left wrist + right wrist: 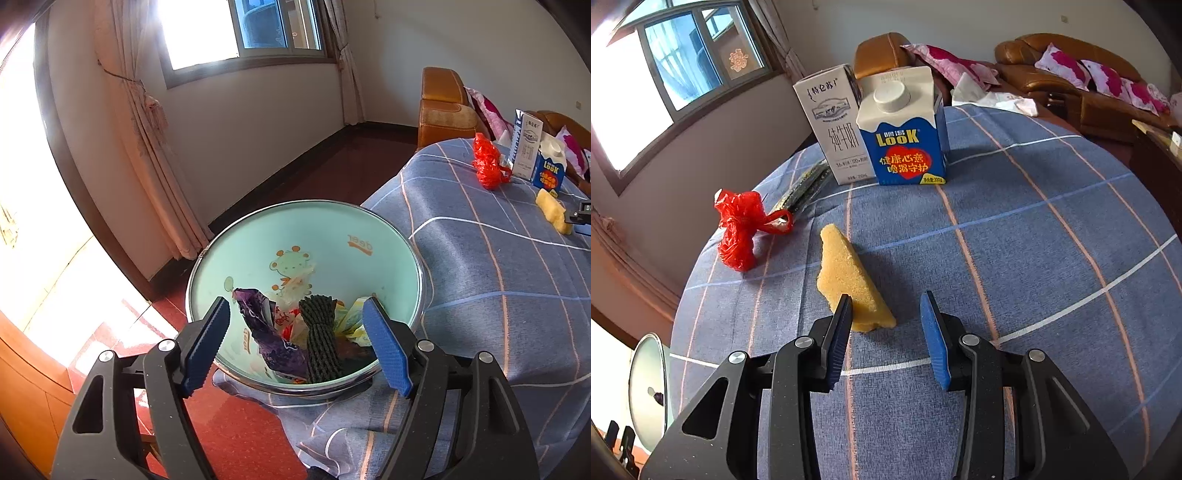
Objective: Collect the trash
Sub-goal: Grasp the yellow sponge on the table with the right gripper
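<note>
Two pairs of tongs at work, both spread and both empty. Left gripper (295, 325): blue-padded jaws wide apart, poised directly above the pale green metal-rimmed waste bin (369, 236), nothing pinched between them; probably kept over the mouth so anything let go falls straight in. Below, inside the bin: a crumpled purple foil wrapper (273, 332), a dark green netted foam sleeve (319, 332), scraps of yellow and white packaging. Bin tucked against the edge of the blue checked tablecloth (498, 277), close enough for a short carry from the table. Right gripper (886, 314): jaws partly spread, nothing gripped, aimed down at the wedge-shaped yellow sponge piece (846, 273) lying flat on the cloth, near end of the wedge just ahead of the left pad; apparently lined up to straddle it next. Further out, a crumpled red plastic bag (742, 229) left of the sponge, then a tall white milk carton (831, 122) and a blue-and-white capped drink carton (905, 136) upright side by side, not yet collected. Beyond, a brown leather sofa (1071, 70) with pink floral cushions.
</note>
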### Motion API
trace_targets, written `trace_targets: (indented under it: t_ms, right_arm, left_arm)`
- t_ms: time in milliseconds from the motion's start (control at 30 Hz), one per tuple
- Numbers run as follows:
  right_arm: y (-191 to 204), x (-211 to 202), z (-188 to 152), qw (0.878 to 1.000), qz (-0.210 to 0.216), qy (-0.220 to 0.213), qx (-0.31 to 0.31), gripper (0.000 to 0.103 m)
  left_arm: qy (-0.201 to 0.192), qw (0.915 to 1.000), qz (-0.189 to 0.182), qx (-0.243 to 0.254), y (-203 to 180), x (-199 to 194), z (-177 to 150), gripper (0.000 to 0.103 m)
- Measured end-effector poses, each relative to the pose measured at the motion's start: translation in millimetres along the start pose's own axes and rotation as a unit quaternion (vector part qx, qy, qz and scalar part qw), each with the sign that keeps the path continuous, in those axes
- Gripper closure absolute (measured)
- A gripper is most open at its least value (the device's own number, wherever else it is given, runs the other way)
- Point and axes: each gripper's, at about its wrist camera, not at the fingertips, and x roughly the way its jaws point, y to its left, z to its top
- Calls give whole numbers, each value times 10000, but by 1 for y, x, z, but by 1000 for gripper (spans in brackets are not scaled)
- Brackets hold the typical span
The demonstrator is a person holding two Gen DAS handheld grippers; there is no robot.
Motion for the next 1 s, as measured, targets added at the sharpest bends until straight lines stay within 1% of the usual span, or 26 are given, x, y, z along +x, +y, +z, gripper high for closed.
trace_targets:
  t_ms: [100,200,267,333,400,500,600,733,833,933,1000]
  right_arm:
    - [3,2,2,10000,-49,15,-10,64]
    - [6,12,3,9998,-65,166,-103,66]
    - [7,18,3,9995,26,296,-88,70]
    - [11,20,3,9992,75,343,-211,83]
    - [15,19,2,9989,167,345,-282,89]
    - [10,13,2,9983,433,290,-264,91]
    - [6,1,0,9976,517,142,-431,91]
    - [2,-17,0,9956,386,-93,-851,91]
    - [-8,-25,6,9942,228,-227,-1021,91]
    - [-28,-32,12,9946,135,-300,-988,91]
    - [-46,-37,17,9953,15,-379,-895,91]
  left_arm:
    - [37,10000,-29,-31,0,3,0,30]
    - [47,9999,-63,-62,-1,2,0,30]
    - [24,9999,-87,-55,-2,0,1,30]
    - [2,10000,-91,-42,-3,-2,1,30]
    - [1,10000,-89,-39,-3,-2,2,30]
    - [40,9998,-186,-87,-4,-2,4,30]
    - [15,9996,-270,-8,-13,-3,11,30]
    - [-90,9986,-483,188,-43,-3,32,30]
    - [-161,9969,-662,394,-76,-1,52,30]
    - [-264,9940,-906,555,-117,4,78,30]
    - [-341,9923,-963,695,-146,11,93,30]
